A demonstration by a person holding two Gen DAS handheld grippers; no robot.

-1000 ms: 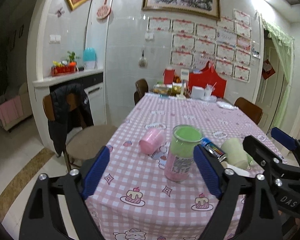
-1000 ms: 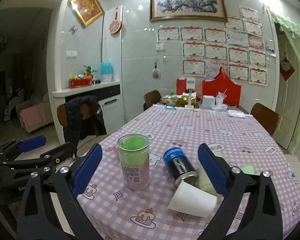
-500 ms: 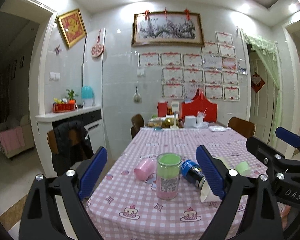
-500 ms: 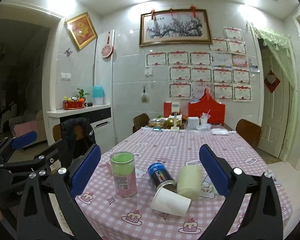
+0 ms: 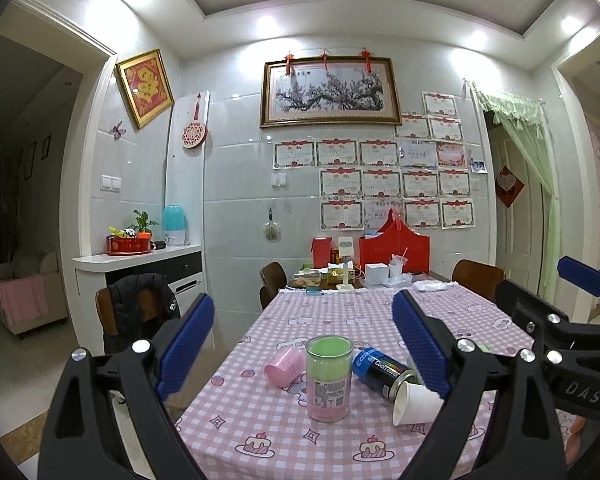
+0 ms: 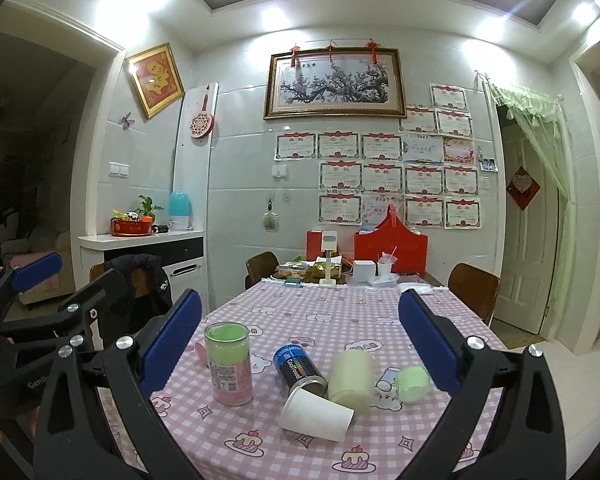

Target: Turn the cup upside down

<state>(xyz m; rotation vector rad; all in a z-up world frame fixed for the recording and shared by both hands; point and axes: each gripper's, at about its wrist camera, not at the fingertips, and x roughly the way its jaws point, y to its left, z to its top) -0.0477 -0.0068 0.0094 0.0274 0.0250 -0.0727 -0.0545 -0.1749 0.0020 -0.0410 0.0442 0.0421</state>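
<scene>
Pink checked tablecloth [image 6: 300,320] holds a white paper cup [image 6: 316,416] lying sideways w/ both grippers, left [image 5: 300,354] & right [image 6: 300,350], held level above the near edge, jaws wide apart, empty.

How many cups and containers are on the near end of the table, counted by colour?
Pink cup: 1
White paper cup: 1
Cream cup: 1
Light green cup: 1
Blue and black can: 1
Clear jar with green and pink inside: 1
Total: 6
</scene>
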